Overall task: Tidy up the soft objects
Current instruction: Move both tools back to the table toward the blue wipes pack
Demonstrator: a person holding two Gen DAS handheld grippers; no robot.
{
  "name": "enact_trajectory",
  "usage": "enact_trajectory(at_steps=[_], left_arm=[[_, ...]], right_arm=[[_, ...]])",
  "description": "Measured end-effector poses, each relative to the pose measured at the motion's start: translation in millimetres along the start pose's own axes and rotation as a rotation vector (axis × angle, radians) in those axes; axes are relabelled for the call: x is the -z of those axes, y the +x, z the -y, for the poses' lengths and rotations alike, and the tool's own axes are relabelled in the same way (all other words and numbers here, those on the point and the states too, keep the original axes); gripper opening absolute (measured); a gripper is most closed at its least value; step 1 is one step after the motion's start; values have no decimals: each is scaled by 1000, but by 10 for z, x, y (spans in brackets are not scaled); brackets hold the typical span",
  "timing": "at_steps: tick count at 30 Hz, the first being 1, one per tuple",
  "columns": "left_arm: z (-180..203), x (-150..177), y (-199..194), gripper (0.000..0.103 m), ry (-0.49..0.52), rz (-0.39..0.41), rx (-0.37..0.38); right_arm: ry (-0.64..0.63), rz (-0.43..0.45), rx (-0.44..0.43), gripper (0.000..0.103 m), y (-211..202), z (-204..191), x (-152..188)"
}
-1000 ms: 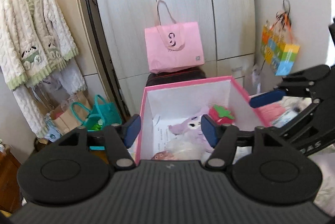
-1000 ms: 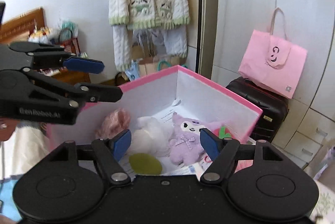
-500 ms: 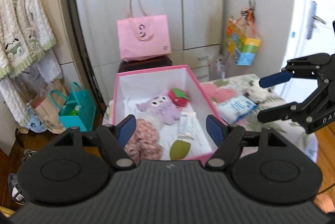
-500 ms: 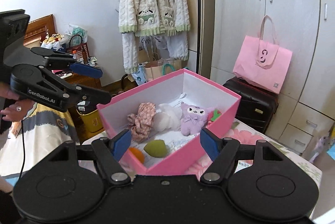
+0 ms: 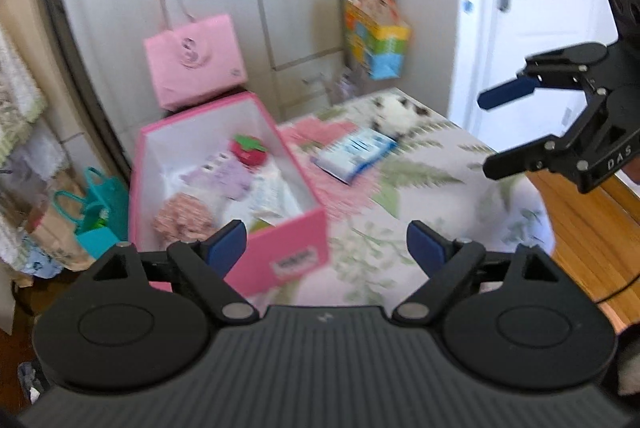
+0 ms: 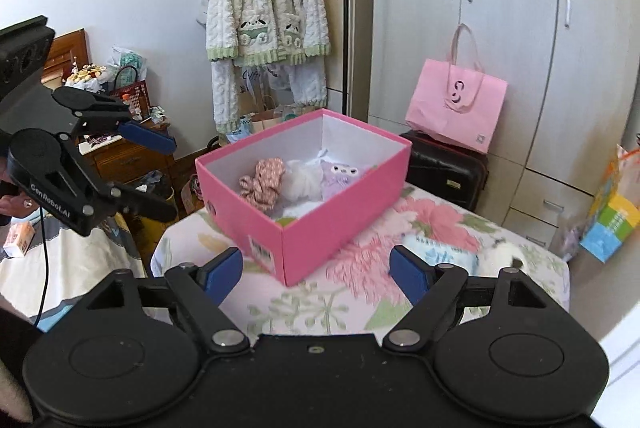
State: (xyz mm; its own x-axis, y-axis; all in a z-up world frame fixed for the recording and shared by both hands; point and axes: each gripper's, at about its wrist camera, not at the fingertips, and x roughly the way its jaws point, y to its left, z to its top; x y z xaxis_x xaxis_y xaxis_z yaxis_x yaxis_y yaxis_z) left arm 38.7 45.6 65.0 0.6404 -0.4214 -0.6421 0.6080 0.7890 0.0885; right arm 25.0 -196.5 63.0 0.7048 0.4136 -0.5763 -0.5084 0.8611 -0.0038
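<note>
A pink box [image 5: 288, 256] [image 6: 316, 240] stands on a floral-covered table [image 5: 420, 196] [image 6: 320, 308]. Inside lie a purple plush [image 5: 232, 174] [image 6: 340, 174], a red strawberry plush [image 5: 248, 150], a pink scrunchie [image 5: 182, 216] [image 6: 264, 184] and a white fluffy item [image 6: 302, 180]. A white-and-black plush [image 5: 396, 112] [image 6: 500, 254] and a blue-white packet [image 5: 354, 150] [image 6: 440, 250] lie on the table outside the box. My left gripper [image 5: 326, 248] [image 6: 148, 172] is open and empty. My right gripper [image 6: 316, 270] [image 5: 500, 132] is open and empty. Both hang back from the box, above the table's near side.
A pink tote bag [image 6: 456, 104] sits on a black suitcase [image 6: 444, 168] by the wardrobe. A colourful bag [image 5: 376, 40] hangs on the wall. A cream cardigan [image 6: 264, 12] hangs at the left. Teal bags [image 5: 96, 216] stand on the floor. A white door [image 5: 532, 20] is at the right.
Both grippers have pulled back and up from the box, so the whole box and table now show. The left view has swung right. Both stay open and empty.
</note>
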Motion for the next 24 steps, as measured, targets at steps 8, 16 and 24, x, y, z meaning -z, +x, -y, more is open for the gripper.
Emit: enact_trajectory(at_steps=[8,16,24], left_arm=[[251,14,152,103,-42,-25,70],[460,-152,667,103,-81,-93,115],[558,-285,1168,101,-108,-5,160]], right_arm=[[-68,-9,42,94,-153,-62,365],[-68,30,68,94,6,152,675],[-46,63,94,94,434,588,884]])
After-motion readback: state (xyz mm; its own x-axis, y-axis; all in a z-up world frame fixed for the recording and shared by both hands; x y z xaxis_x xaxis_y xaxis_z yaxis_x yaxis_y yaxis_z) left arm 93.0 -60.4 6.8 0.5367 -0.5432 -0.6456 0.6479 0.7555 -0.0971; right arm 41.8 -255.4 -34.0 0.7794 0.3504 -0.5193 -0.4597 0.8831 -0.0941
